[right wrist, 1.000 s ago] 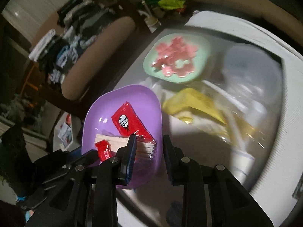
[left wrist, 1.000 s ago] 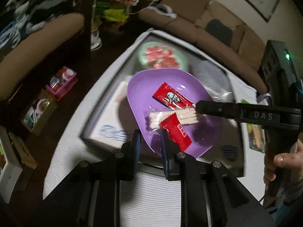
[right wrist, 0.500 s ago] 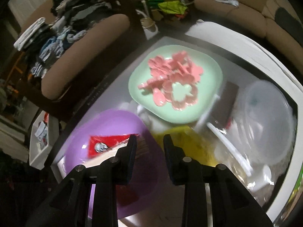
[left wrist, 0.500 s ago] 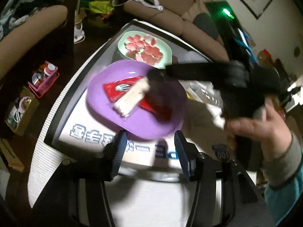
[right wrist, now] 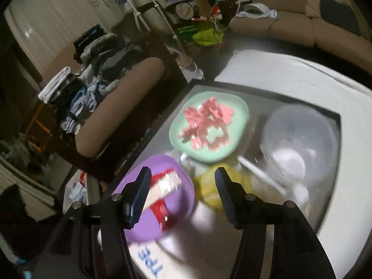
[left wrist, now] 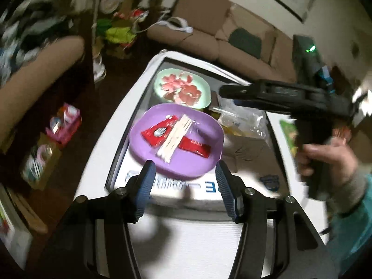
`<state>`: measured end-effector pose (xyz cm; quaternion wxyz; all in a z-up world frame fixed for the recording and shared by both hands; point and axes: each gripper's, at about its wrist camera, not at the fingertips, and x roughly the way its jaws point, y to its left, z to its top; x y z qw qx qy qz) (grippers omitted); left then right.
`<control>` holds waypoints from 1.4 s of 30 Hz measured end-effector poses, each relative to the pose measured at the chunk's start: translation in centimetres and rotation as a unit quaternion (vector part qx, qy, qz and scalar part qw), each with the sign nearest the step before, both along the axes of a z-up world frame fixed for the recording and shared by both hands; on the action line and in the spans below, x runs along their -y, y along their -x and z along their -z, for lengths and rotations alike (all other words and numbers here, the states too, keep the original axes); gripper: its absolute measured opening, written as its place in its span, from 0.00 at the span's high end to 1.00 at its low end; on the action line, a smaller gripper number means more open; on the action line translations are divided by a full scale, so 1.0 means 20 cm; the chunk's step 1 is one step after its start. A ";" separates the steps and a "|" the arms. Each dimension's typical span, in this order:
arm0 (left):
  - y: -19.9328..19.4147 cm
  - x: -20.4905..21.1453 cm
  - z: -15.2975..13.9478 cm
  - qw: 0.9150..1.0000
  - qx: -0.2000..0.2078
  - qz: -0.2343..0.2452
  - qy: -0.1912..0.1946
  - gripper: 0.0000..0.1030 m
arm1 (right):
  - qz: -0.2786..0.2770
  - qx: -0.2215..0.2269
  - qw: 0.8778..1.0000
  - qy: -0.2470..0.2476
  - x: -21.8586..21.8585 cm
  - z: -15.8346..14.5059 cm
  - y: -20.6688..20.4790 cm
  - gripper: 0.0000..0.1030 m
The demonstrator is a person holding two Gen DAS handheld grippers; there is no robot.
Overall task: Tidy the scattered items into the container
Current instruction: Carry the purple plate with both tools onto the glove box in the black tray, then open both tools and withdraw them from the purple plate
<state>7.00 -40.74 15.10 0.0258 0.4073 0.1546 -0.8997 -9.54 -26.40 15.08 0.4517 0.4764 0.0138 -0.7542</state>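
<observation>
A purple plate [left wrist: 204, 125] sits on the glass-topped table and holds a red KFC packet [left wrist: 158, 131], a clear pack of white sticks [left wrist: 174, 137] and a second red packet [left wrist: 196, 147]. My left gripper [left wrist: 184, 182] hovers just in front of the plate's near rim. Its jaws are opening and nothing is between them. My right gripper [left wrist: 229, 96], held by a hand [left wrist: 330, 158], hangs above the table to the right of the plate. In the right wrist view the right gripper [right wrist: 183, 193] is also opening and empty, above the purple plate [right wrist: 183, 200] and a yellow bag [right wrist: 209, 186].
A green plate [left wrist: 204, 86] with several pink flower-shaped pieces stands behind the purple one. A clear lidded container [right wrist: 300, 134], crumpled clear wrapping [left wrist: 241, 118] and a white box with blue print [left wrist: 176, 183] crowd the glass top. Sofas ring the table.
Both grippers have opened and drawn back from the purple plate. The stick pack and the red packets now lie loose in it. The right gripper has swung away to the right.
</observation>
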 end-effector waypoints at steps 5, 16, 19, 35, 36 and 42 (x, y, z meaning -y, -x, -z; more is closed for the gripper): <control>0.13 -0.14 0.04 0.989 -0.015 0.074 0.123 0.50 | -0.022 0.025 0.999 -0.041 -0.02 0.07 -0.09 0.51; 0.21 -0.11 0.20 0.997 0.036 0.073 0.007 0.50 | -0.024 -0.023 0.994 -0.101 0.10 0.26 -0.06 0.74; 0.20 -0.11 0.23 0.996 0.049 0.073 -0.022 0.47 | -0.031 -0.036 0.992 -0.115 0.12 0.28 -0.06 0.71; 0.01 -0.14 -0.04 0.998 -0.009 0.061 -0.034 0.37 | -0.005 -0.001 1.000 -0.016 -0.17 -0.01 -0.06 0.53; -0.02 -0.15 -0.06 0.997 -0.015 0.058 -0.038 0.35 | -0.006 -0.003 1.000 -0.015 -0.20 -0.03 -0.07 0.51; -0.10 -0.28 -0.09 0.998 -0.028 0.053 -0.023 0.07 | 0.001 -0.020 1.000 -0.022 -0.53 -0.07 -0.19 0.24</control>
